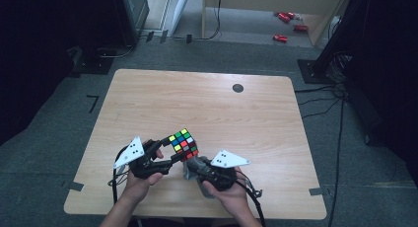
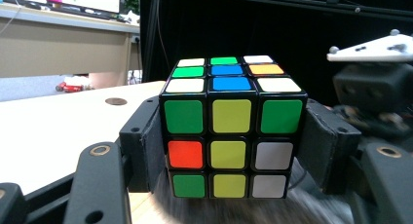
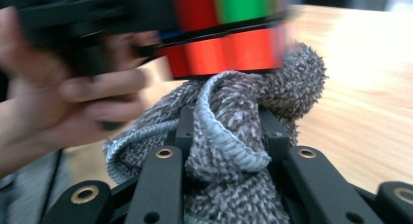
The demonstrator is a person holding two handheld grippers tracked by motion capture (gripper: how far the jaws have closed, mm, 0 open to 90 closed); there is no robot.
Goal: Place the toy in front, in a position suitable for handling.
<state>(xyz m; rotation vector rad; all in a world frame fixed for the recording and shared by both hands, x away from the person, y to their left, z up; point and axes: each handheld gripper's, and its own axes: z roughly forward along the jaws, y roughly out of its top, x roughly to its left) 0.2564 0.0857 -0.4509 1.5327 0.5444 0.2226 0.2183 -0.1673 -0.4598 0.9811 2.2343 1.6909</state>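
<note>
A person sits at a wooden table [image 1: 148,98] and holds a gripper in each hand. The left gripper [image 2: 233,151] grips a puzzle cube [image 2: 232,131] with coloured squares. Its two black fingers [image 2: 143,146] press on the left and right sides of the cube, and the cube is lifted a little above the table. In the high view the cube [image 1: 183,143] sits between the two grippers, near the front edge of the table.

The right gripper [image 3: 226,136] holds a grey fuzzy cloth [image 3: 229,151]. Its fingers [image 3: 182,129] are squeezed around the bunched-up cloth. The top of the cloth touches the bottom of the cube [image 3: 229,34], where red squares show. This part looks blurry.

The person's left hand [image 1: 140,180] and right hand [image 1: 226,190] come in from the bottom of the high view. A small dark round spot [image 1: 238,88] sits at the far side of the table. Some red things [image 1: 288,24] lie on the floor behind the table.
</note>
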